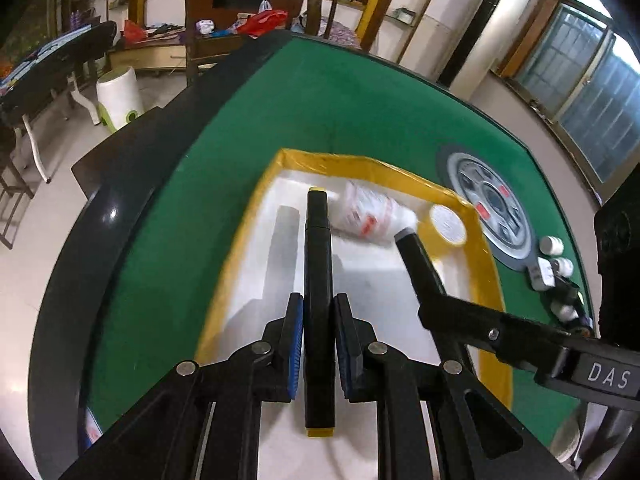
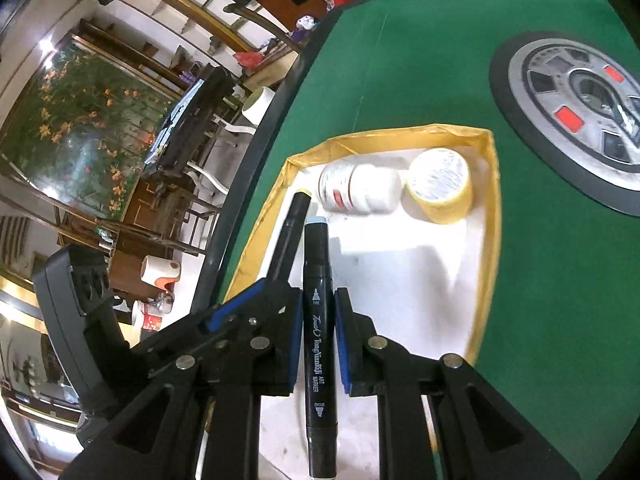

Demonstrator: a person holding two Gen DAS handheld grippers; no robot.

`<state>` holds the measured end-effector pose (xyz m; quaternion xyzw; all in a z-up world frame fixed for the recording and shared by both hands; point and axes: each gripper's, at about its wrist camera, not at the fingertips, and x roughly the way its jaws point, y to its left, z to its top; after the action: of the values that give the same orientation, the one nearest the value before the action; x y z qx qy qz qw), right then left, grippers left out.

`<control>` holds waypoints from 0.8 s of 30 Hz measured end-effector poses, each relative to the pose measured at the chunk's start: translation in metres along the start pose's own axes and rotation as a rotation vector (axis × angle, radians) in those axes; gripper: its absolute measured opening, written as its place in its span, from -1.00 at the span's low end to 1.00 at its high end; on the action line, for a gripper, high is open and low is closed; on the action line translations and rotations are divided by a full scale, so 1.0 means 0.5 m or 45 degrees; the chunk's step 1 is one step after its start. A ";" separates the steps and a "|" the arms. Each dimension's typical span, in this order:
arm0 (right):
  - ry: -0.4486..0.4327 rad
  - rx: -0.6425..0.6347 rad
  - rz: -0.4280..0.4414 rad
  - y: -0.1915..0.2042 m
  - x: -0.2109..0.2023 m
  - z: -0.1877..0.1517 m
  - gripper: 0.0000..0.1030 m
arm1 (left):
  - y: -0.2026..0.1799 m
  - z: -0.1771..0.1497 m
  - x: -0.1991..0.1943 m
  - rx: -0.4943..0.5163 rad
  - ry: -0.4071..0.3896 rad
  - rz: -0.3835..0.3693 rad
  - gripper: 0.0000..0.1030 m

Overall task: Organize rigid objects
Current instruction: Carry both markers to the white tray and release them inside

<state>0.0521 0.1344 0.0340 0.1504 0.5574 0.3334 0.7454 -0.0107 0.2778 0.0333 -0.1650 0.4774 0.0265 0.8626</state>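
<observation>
Bottle (image 2: 360, 192) beside tape (image 2: 440, 184) in tray (image 2: 486, 240)

The left black plastic two-finger gripper (image 1: 319, 344) has angular linkage arms with triangular cut-outs, round silver pivot screws and ribbed blue pads (image 1: 295, 346). The right black plastic two-finger gripper (image 2: 319, 344) looks the same; its body carries white letters "DAS".
</observation>
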 end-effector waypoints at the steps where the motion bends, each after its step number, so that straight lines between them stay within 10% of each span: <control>1: 0.014 0.012 0.007 -0.001 0.006 0.000 -0.71 | 0.004 0.007 0.008 -0.009 0.008 0.000 -0.72; 10: 0.083 0.067 -0.020 0.007 0.076 0.041 -0.71 | 0.031 0.032 0.035 -0.094 0.027 0.013 -0.71; 20: 0.035 0.061 -0.037 0.018 0.100 0.059 -0.65 | 0.049 0.020 -0.041 -0.146 -0.091 -0.083 0.24; 24: -0.017 0.027 -0.059 0.025 0.092 0.060 -0.28 | 0.047 0.007 -0.075 -0.133 -0.162 -0.054 0.39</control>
<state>0.0829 0.1783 0.0179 0.1475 0.5592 0.3089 0.7550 -0.0328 0.3051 0.0601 -0.2177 0.4161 0.0433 0.8818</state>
